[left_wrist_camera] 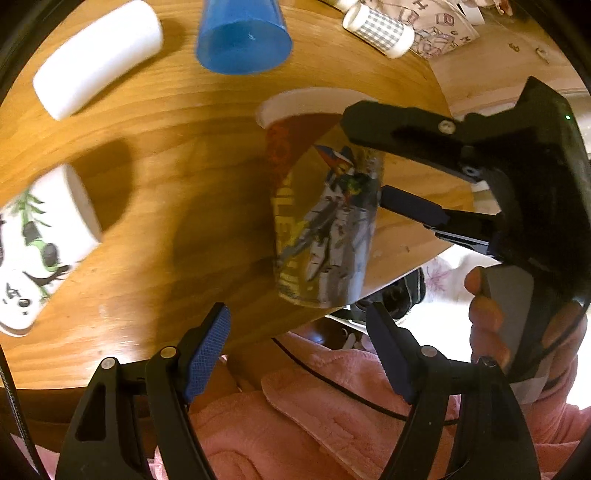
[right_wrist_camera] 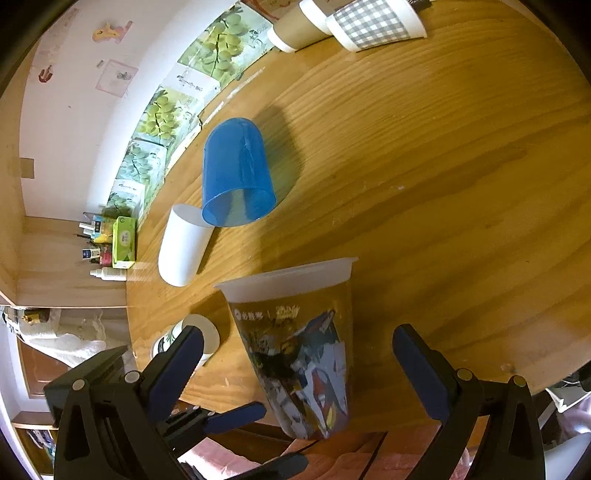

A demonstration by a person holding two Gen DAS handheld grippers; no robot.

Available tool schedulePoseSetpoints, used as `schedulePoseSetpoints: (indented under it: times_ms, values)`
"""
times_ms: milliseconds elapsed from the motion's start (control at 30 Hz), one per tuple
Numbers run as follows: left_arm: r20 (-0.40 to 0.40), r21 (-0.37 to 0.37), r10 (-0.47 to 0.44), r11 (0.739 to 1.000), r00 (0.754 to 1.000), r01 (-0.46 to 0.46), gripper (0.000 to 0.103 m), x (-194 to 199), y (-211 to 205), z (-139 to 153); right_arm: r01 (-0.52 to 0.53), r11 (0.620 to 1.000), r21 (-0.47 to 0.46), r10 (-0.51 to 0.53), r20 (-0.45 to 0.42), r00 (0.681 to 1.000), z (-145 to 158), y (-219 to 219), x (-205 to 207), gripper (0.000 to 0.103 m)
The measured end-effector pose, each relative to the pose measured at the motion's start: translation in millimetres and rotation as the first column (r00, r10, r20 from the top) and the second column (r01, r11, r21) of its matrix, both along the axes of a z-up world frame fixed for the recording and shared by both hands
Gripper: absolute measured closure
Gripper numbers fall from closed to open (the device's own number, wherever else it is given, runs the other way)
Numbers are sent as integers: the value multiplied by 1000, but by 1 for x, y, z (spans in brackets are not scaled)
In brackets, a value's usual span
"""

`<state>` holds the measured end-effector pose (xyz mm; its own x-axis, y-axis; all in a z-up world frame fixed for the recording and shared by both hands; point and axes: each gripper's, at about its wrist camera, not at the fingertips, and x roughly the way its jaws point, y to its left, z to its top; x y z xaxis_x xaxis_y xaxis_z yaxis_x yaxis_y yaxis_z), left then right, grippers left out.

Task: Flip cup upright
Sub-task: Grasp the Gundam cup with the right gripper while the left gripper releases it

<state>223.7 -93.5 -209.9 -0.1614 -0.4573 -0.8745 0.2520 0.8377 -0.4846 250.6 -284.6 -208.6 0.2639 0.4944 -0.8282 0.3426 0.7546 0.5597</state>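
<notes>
A printed cup with a robot picture (left_wrist_camera: 325,221) stands rim-down on the wooden table (left_wrist_camera: 166,177) near its front edge. It also shows in the right wrist view (right_wrist_camera: 303,350). My right gripper (left_wrist_camera: 364,160) is open, one finger on each side of the cup, and I cannot tell whether they touch it. In its own view the right gripper (right_wrist_camera: 295,362) straddles the cup. My left gripper (left_wrist_camera: 299,350) is open and empty, just below the cup at the table edge. It shows in the right wrist view (right_wrist_camera: 255,435) low beside the cup.
A blue cup (right_wrist_camera: 236,173) stands rim-down further back. A white cup (right_wrist_camera: 183,245) lies beside it. A panda-print cup (left_wrist_camera: 40,240) lies at the left. A checked cup (right_wrist_camera: 373,22) and a brown cup (right_wrist_camera: 295,27) lie at the far edge. Pink cloth (left_wrist_camera: 295,424) is below the table.
</notes>
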Motion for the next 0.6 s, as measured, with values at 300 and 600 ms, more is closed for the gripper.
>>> schedulePoseSetpoints:
  times_ms: [300,600]
  values:
    - [23,-3,28,1000,999,-28,24,-3,30,11,-27,999,-22,26,-10,1000,-10,20,13,5]
    - [56,-26,40,999,998,-39,24,-3,55,21,-41,991,-129,43,13,999,-9,35,22,13]
